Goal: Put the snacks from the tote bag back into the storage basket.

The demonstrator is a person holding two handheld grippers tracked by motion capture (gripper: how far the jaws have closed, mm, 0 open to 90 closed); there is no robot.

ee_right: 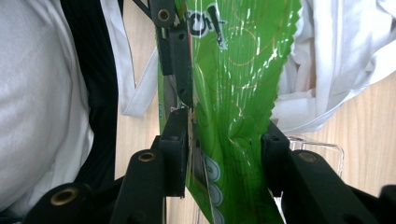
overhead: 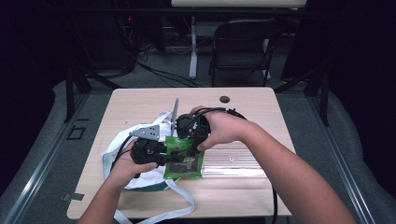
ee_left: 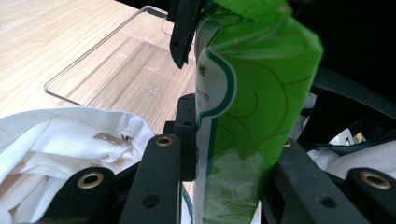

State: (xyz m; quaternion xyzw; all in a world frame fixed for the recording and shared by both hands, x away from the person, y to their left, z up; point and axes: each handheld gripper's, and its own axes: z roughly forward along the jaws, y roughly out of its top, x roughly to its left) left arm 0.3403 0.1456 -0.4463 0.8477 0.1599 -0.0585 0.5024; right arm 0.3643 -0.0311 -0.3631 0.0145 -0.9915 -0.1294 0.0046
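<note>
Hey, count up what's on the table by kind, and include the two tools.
Green snack pouch: 1
White cloth bag: 1
Clear plastic tray: 1
Tools, the left tool and the right tool, both on the pouch: 2
Total: 5

White bag (overhead: 116, 148) lies crumpled on the table (overhead: 243, 100), clear tray (overhead: 238, 161) beside it, folding chair (overhead: 243, 44) behind.
</note>
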